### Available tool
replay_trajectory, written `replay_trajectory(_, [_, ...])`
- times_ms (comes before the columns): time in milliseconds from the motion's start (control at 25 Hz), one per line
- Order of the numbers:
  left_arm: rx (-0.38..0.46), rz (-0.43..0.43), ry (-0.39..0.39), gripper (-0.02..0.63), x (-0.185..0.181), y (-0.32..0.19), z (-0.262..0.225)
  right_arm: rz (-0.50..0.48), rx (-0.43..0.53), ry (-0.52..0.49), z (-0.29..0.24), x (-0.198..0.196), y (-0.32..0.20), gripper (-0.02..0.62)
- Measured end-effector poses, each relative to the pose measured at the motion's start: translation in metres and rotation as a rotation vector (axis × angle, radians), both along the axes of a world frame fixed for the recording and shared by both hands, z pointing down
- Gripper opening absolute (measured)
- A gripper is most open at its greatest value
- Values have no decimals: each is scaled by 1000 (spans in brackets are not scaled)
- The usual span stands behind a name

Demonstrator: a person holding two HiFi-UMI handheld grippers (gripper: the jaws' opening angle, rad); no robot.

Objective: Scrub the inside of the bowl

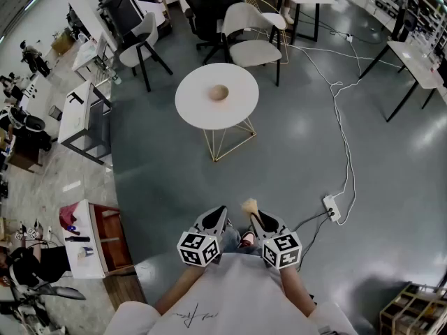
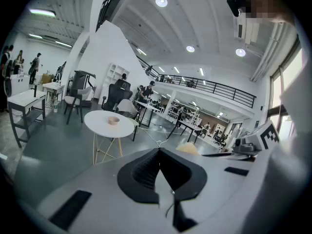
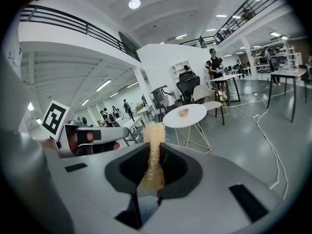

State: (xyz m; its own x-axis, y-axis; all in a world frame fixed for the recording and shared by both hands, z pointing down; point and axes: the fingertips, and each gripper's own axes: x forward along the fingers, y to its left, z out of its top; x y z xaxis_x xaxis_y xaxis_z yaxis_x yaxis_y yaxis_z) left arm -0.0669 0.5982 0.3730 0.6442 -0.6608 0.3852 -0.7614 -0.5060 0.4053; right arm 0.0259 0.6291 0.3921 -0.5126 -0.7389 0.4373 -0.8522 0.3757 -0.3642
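The left tongs (image 1: 218,213) are held low in front of the person's white shirt, near the bottom of the head view. In the left gripper view their two dark jaws meet tip to tip with nothing between them, so they are fully closed and empty.

Well ahead of both tongs, across a stretch of grey floor (image 1: 154,159), stands a round white bench (image 1: 199,110) on thin gold wire legs. The small tan bowl (image 1: 219,93) sits upright close to the middle of its top, with nothing else on the bench. A few chairs (image 1: 248,37) stand just behind it. Neither pair of tongs is anywhere near the bowl.

The right tongs (image 1: 255,219) are held just beside the left ones, at about the same height. In the right gripper view their jaws are pressed together on a straw-coloured scrubber (image 3: 154,145), which runs up between them, its frayed top sticking out past the tips. In the head view that pale tuft shows just above the right tongs.

Further right, a white power strip (image 1: 332,208) lies on the floor, and a white cable (image 1: 343,138) winds away from it toward the desks at the back.
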Motion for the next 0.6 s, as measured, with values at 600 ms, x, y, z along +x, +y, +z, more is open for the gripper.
replay_trajectory(600, [-17, -18, 30, 6, -17, -43, 3, -35, 71, -130, -20, -24, -49, 77])
